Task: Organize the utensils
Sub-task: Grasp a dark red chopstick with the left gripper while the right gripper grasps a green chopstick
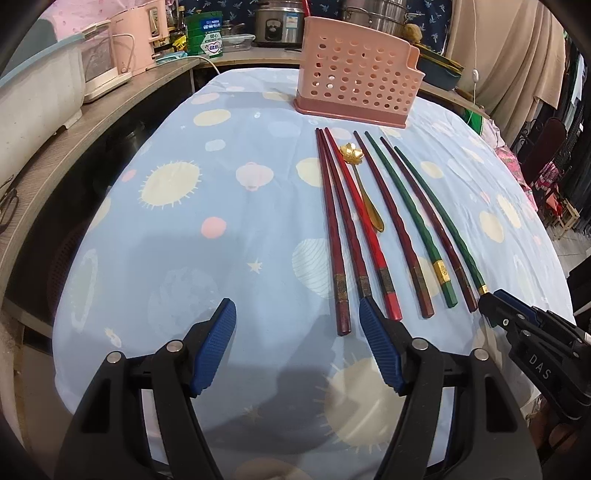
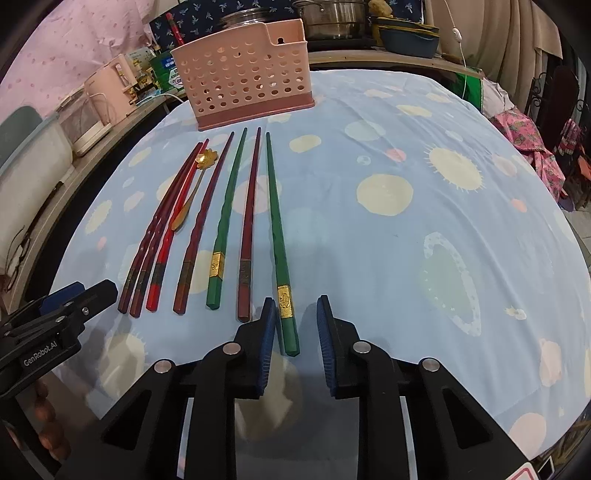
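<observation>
Several chopsticks lie side by side on the blue patterned tablecloth (image 1: 229, 236), dark red, bright red and green, with a gold flower-headed spoon (image 1: 360, 177) among them. A pink perforated utensil holder (image 1: 360, 85) stands behind them; it also shows in the right wrist view (image 2: 245, 70). My left gripper (image 1: 297, 314) is open and empty, left of the leftmost dark red chopstick (image 1: 332, 236). My right gripper (image 2: 295, 308) is open, its fingers either side of the thick end of the rightmost green chopstick (image 2: 279, 236), apart from it. The spoon (image 2: 195, 184) also shows there.
A wooden shelf (image 1: 92, 122) runs along the left with a white tub, pink appliances and a green tin. Steel pots (image 1: 277, 22) stand behind the holder. Clothes and chairs are at the far right. The tablecloth (image 2: 443, 206) stretches to the right of the chopsticks.
</observation>
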A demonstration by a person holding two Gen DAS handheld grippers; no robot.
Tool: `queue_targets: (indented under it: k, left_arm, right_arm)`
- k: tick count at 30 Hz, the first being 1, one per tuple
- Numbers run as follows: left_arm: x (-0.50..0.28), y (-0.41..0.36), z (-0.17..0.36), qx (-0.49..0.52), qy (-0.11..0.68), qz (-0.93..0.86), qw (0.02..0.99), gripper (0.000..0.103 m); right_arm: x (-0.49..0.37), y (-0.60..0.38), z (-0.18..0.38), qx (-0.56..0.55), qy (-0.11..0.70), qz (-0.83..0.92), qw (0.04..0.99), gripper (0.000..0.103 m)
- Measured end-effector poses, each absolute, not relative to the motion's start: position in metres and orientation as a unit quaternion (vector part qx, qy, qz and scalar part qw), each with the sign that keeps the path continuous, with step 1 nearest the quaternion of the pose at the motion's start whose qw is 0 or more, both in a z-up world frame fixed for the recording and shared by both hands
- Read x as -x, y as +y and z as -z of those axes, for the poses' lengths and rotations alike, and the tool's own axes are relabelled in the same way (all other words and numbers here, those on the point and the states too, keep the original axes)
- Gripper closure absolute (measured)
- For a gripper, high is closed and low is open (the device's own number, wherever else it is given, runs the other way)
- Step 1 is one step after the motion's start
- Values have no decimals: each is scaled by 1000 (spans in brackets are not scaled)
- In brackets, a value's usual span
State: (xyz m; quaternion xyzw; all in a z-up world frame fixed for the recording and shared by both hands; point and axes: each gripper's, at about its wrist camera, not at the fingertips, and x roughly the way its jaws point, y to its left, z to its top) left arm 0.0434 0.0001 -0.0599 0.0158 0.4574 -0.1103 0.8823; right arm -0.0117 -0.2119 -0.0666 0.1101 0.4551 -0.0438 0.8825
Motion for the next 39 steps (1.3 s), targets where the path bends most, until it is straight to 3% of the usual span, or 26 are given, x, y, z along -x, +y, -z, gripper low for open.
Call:
queue_targets:
  k: [8, 18, 29, 32, 34, 39]
  left_arm:
    - [-48, -2, 65, -20, 462, 108, 880, 40]
    - [-53, -10, 69, -32, 459, 114, 881, 60]
    - [-60, -16, 70, -36, 453, 114, 884, 60]
    - [-59, -17, 70, -40, 450, 119, 884, 75]
    - [-59, -15, 69, -33, 453, 126, 882, 92]
    - [-57, -11, 68, -23, 457, 130, 880, 96]
  right_arm:
    - [12, -211, 67, -109, 455, 40, 883, 93]
    - [12, -211, 68, -112, 453, 38, 884, 94]
    - [13, -211, 67, -113, 452, 37, 884, 94]
    - [13, -211, 67, -114, 452, 37, 884, 94]
    - [13, -211, 67, -115, 452, 36, 884, 94]
    - [14, -212, 66, -119, 450, 34, 884, 95]
